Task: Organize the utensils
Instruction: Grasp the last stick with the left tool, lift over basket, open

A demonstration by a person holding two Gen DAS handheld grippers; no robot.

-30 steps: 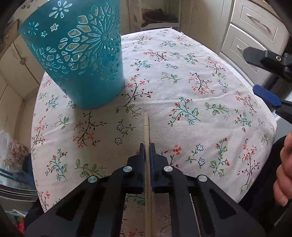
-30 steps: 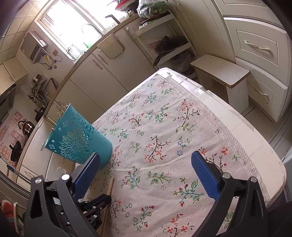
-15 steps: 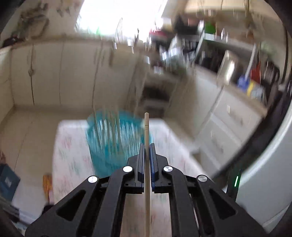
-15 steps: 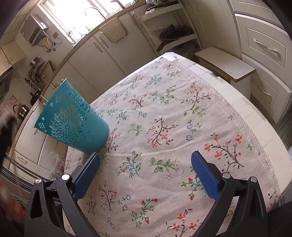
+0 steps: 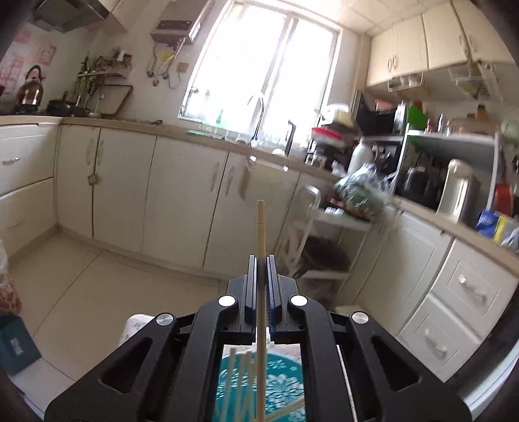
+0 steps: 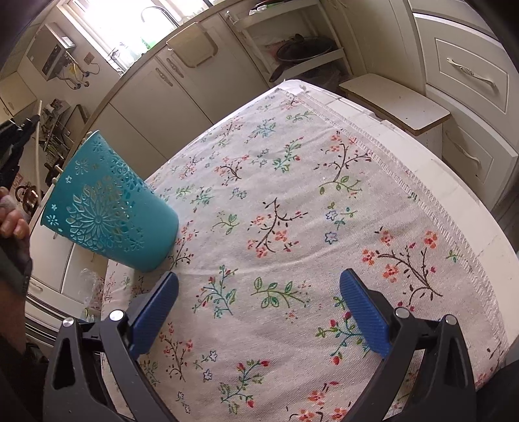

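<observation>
chopstick [image 5: 260, 227] lengthwise along left tool [image 5: 261, 259]

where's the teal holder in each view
Left wrist: teal holder at bottom centre, seen from above behind the left gripper, chopsticks inside.
Right wrist: teal holder at left, on the floral cloth.
Shared landmark: the bright window.
</observation>
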